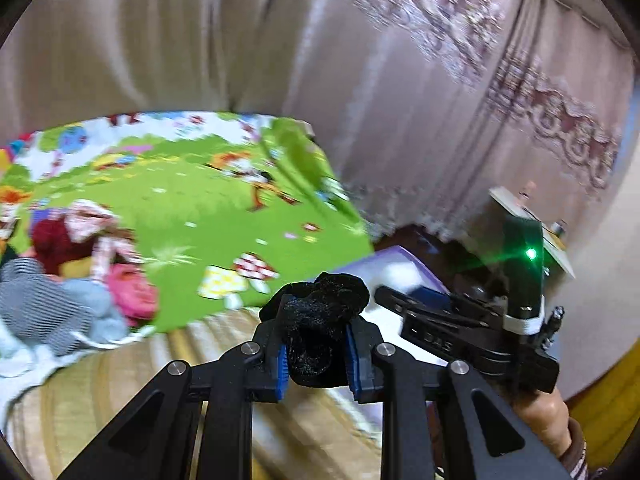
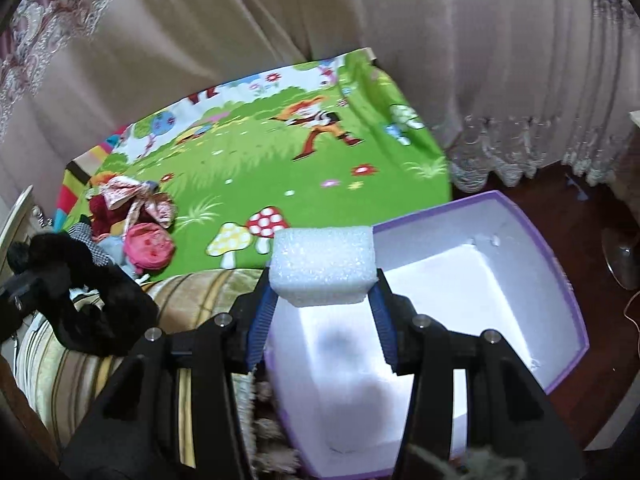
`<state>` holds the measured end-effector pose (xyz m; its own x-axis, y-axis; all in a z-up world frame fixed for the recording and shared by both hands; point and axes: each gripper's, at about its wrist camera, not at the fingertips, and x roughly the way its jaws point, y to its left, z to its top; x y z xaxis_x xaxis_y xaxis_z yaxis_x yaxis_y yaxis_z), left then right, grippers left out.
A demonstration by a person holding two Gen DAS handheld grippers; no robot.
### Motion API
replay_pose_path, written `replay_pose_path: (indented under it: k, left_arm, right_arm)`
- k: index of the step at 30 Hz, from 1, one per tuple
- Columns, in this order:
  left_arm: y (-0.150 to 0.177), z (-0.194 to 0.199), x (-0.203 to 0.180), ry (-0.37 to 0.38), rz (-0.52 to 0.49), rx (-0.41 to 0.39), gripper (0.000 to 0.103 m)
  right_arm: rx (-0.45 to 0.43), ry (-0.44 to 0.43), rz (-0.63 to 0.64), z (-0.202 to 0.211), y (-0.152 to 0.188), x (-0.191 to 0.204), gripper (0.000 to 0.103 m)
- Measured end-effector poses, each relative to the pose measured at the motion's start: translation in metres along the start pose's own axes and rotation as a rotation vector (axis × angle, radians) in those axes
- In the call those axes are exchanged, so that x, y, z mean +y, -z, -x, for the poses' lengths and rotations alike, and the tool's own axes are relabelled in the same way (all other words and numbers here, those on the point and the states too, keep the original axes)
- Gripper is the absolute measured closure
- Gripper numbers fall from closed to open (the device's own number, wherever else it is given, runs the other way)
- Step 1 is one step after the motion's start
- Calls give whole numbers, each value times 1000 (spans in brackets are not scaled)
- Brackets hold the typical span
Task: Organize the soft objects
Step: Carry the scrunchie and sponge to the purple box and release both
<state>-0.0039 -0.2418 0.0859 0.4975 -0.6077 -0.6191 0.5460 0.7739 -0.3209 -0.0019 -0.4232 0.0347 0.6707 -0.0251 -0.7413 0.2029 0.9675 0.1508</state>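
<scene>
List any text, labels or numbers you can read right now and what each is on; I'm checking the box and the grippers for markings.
Right gripper body, seen from the left wrist camera: embossed characters, upside down and too blurred to read.
Purple box: no lettering visible on its walls or white inside.
White foam block and black fuzzy scrunchie: no labels.
Green cartoon mat: pictures only, no words legible.

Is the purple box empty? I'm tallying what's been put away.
Seemingly empty: the purple box shows only bare white floor; the white foam block sits gripped above it.
</scene>
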Motion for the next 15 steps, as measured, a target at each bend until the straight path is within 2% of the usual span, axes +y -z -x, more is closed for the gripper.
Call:
replay_pose_path:
  k: [3, 5, 7, 8, 11, 15]
  left_arm:
    - [1, -12, -12, 42, -20, 32, 64]
    - [2, -11, -17, 50, -37, 23, 36]
    - [1, -8, -18, 63, -39, 0, 26]
    - [1, -5, -18, 64, -37, -6, 25]
    - [-1, -1, -12, 26, -18, -31, 25]
    - [5, 11, -4, -31, -26, -115, 25]
  right_arm:
    - [-10, 38, -22, 6, 0, -13, 52]
    - [-13, 61, -41, 10, -1, -22, 48]
    - [-23, 61, -46, 13, -1, -26, 41]
    - [-27, 56, -48, 15, -1, -27, 36]
    - [-37, 55, -50, 19, -2, -27, 32]
    - [-71, 66, -27, 30, -5, -20, 29]
